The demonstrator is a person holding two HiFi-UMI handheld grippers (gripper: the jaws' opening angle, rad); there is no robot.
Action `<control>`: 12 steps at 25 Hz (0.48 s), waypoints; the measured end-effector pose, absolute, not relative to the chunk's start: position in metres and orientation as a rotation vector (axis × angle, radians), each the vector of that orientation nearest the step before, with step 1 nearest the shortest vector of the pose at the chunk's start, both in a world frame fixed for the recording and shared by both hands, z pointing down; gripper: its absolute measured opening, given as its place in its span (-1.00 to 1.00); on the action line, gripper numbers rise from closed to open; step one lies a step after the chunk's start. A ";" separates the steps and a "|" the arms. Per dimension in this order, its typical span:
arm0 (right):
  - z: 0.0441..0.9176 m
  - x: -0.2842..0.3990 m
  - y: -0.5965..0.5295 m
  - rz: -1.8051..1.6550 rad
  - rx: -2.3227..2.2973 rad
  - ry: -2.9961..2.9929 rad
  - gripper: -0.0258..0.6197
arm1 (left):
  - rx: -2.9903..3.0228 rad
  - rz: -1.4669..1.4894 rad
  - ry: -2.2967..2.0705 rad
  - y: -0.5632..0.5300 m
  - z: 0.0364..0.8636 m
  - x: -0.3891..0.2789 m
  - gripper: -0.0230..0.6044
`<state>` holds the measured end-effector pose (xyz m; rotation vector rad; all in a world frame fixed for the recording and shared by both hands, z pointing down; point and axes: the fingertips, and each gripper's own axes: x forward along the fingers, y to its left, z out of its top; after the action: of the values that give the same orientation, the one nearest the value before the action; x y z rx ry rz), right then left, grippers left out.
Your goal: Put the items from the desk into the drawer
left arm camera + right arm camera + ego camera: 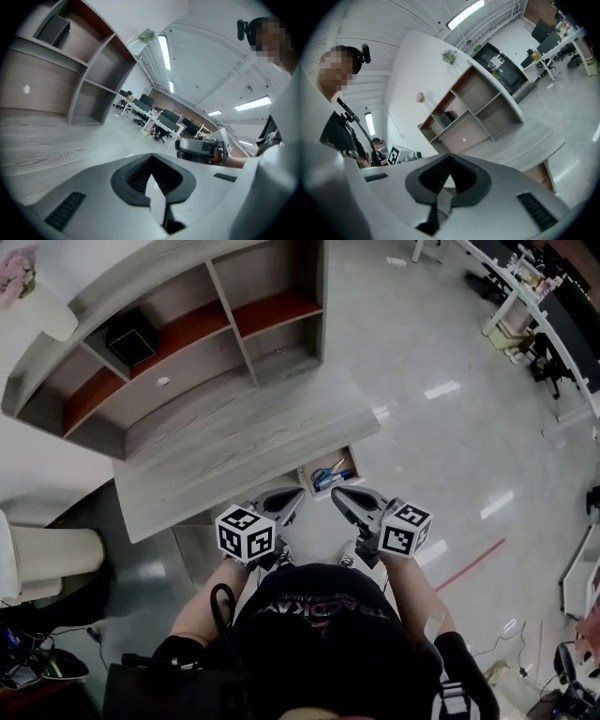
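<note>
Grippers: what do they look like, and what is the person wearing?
The left gripper and right gripper are grey, with tapered jaws lined in black ribbed pads. Each carries a white cube with black square markers. The person wears a black shirt.

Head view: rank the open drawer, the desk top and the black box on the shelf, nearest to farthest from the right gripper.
1. The open drawer, just ahead of the right gripper.
2. The desk top, beyond the drawer and to the left.
3. The black box, far left in a shelf compartment.
</note>
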<state>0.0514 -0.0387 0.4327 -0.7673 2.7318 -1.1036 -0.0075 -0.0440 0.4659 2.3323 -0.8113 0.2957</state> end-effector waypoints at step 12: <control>0.373 0.028 -0.015 -0.940 -0.622 2.784 -0.89 | 2.403 0.199 -0.795 -0.020 0.432 -0.013 -0.89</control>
<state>0.0282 -0.0151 0.3733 -0.6218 2.7840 -0.9404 -0.0129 -0.0204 0.4321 2.4029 -0.7950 0.1993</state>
